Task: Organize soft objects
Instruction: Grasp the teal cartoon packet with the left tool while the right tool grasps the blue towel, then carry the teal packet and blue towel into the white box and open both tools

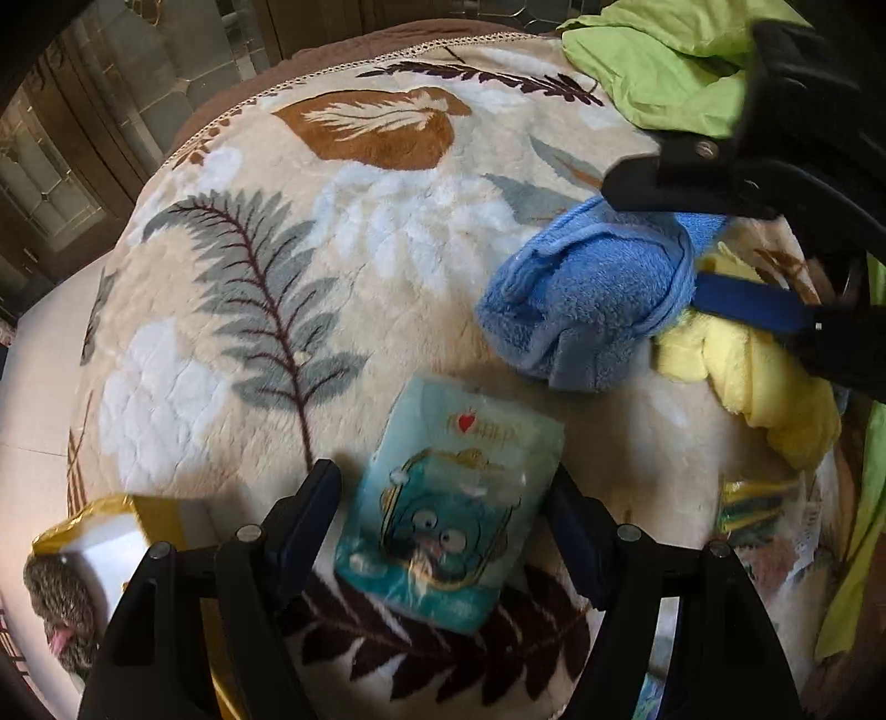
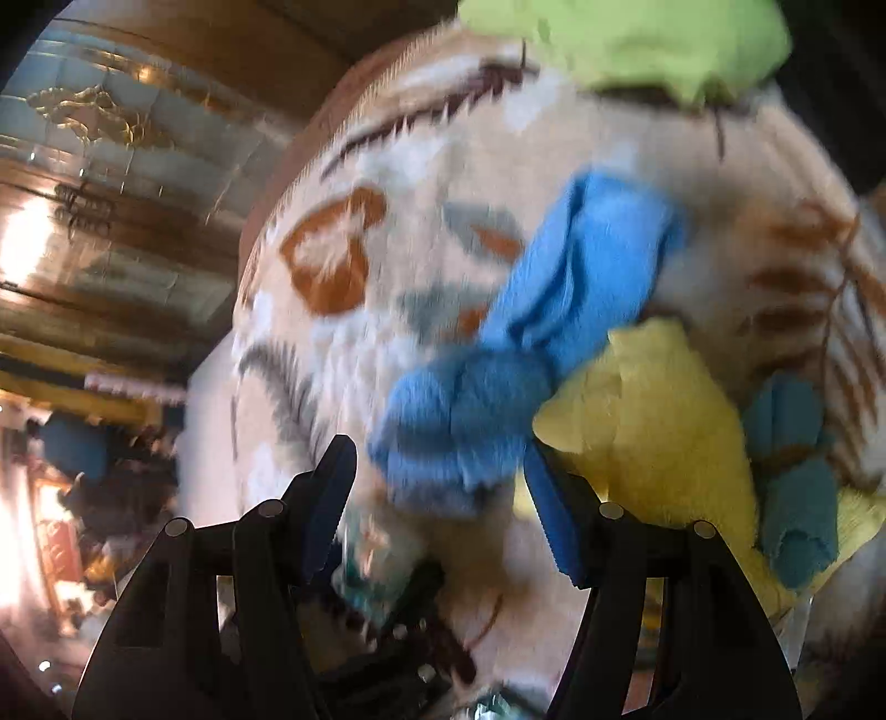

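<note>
A teal tissue pack lies on the leaf-print blanket between the fingers of my open left gripper, which do not press it. A blue towel lies bunched at right, with a yellow cloth beside it. My right gripper shows in the left wrist view with the towel between its fingers. In the blurred right wrist view the blue towel sits at my right gripper, whose fingers stand wide apart, with the yellow cloth to its right.
A light green cloth lies at the far right of the blanket; it also shows in the right wrist view. A teal cloth sits beside the yellow one. A yellow-wrapped white pack and a furry toy lie at lower left.
</note>
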### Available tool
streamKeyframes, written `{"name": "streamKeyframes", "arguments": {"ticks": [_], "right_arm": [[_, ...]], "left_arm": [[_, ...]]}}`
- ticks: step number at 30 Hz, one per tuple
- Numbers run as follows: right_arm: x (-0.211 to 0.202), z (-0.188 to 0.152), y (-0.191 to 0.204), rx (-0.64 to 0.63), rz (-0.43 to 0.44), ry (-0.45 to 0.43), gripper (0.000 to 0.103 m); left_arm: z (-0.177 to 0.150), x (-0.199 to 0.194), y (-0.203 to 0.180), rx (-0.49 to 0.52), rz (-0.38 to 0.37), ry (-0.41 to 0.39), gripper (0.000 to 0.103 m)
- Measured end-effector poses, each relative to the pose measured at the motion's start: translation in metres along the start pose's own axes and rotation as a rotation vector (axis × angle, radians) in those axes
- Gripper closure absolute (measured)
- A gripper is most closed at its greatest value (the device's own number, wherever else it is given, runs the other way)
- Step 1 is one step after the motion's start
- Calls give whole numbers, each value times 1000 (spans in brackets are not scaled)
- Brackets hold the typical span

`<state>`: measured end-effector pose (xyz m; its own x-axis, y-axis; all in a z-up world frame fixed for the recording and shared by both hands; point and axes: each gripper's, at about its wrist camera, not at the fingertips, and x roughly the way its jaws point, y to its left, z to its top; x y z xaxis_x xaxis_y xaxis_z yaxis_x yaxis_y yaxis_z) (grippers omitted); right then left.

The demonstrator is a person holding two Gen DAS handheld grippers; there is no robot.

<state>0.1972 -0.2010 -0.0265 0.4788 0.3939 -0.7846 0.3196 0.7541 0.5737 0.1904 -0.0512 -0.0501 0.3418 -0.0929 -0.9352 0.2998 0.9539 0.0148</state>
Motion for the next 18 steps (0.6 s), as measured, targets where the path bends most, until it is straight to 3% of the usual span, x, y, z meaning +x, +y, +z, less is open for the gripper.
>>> {"name": "streamKeyframes", "arguments": {"ticks": [2,5,6,8,9,11,13,15,18], "right_arm": [[7,2,4,-25,-67,-29,28],[27,4,17,-134,-183,11,26],[27,5,20,-155,-166,5,27],[27,7,20,-164,-117,-4,52],[29,6,18,-171,-100,23,52],[24,3,16,-204,-82,35,54],[12,-1,10,-196,-28,40,54],[-8,-6,3,-171,34,23,54],[-33,-16,0,-192,55,-17,54]], "left_arm": [[1,2,2,-17,-6,6,23],[2,5,3,-37,-15,0,23],[0,4,3,-43,-16,-1,23],[-3,4,4,-60,-23,2,25],[-5,3,4,-64,-24,1,27],[-9,-2,6,-81,-39,-5,44],[-14,-10,10,-113,-84,-6,51],[-20,-15,13,-129,-105,-3,54],[-29,-25,18,-146,-113,-11,55]]}}
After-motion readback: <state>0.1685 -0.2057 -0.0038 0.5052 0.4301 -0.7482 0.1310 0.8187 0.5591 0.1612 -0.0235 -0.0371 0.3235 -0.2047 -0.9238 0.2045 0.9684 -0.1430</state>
